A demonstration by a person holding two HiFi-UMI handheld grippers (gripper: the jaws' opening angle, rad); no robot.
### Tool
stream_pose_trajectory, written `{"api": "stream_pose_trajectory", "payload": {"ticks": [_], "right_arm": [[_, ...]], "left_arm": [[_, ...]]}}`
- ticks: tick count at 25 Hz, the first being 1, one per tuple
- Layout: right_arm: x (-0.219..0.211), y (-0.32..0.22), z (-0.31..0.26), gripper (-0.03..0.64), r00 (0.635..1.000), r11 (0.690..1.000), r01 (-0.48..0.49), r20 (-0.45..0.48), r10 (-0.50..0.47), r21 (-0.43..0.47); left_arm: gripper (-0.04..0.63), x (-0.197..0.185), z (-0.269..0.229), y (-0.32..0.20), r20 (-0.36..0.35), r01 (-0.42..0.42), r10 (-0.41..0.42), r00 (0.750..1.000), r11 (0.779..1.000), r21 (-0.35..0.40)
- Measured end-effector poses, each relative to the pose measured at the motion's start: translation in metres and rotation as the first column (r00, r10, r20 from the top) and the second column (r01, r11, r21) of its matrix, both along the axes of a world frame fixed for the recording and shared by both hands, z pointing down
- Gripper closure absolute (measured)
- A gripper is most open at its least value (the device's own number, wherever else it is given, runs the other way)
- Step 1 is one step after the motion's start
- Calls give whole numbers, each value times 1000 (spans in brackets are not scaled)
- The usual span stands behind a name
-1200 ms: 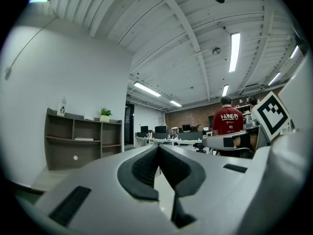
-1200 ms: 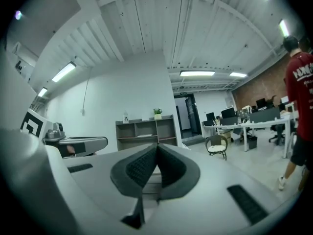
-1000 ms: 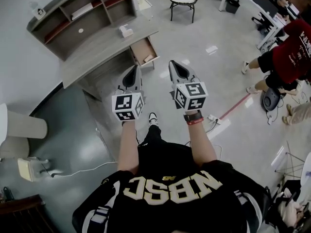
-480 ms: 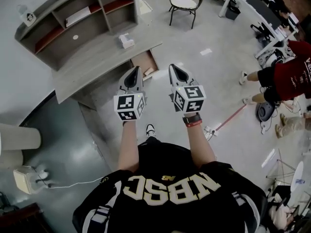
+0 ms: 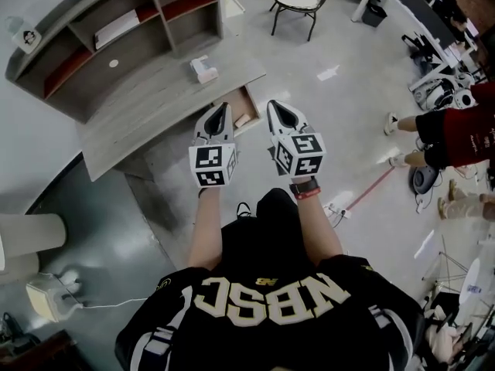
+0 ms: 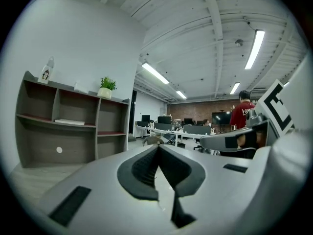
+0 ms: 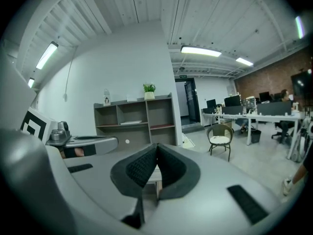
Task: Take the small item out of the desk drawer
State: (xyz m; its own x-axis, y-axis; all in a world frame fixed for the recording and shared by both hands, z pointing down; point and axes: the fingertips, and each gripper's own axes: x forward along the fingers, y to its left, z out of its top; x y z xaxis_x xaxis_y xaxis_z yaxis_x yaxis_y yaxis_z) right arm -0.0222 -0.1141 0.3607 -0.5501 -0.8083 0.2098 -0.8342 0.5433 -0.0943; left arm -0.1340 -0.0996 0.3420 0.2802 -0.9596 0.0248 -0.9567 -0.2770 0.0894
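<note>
— Where is the small item (image 5: 242,120) lying?
— In the open drawer (image 5: 247,103), at twelve o'clock. The left gripper (image 5: 220,113) and right gripper (image 5: 281,113) are hovering, fingers closed and empty; one should be opening before reaching in.

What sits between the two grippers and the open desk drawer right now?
Nothing: in the head view the open drawer shows just past the tips of the left gripper and right gripper, unobstructed.

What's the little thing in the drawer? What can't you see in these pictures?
Head view: the left gripper covers part of the open drawer; the pale item inside is too small to name.
Left gripper view: its own body hides the drawer completely.
Right gripper view: the right gripper hides nearly all of the drawer with its own body.
</note>
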Motion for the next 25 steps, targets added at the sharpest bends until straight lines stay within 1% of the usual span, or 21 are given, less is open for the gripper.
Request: {"api": "stream_pose_trajectory", "payload": {"ticks": [8, 14, 17, 21, 25], "right_arm": [[-7, -50, 42, 609, 1000, 997, 15, 13, -14, -77], [-15, -79, 78, 609, 999, 987, 51, 25, -47, -149], [-12, -95, 94, 609, 998, 981, 58, 29, -53, -183], [-2, -109, 121, 609, 998, 969, 48, 41, -39, -243], [4, -114, 144, 609, 999, 956, 39, 35, -31, -291]], "left_arm": [[583, 7, 43, -46, -4, -43, 43, 999, 996, -81], [583, 3, 84, -81, -9, -38, 37, 999, 985, -170], [583, 6, 106, -98, -4, -36, 36, 999, 974, -223], [581, 13, 142, -113, 42, -40, 55, 998, 952, -303], [581, 21, 175, -119, 39, -59, 80, 996, 926, -373]]}}
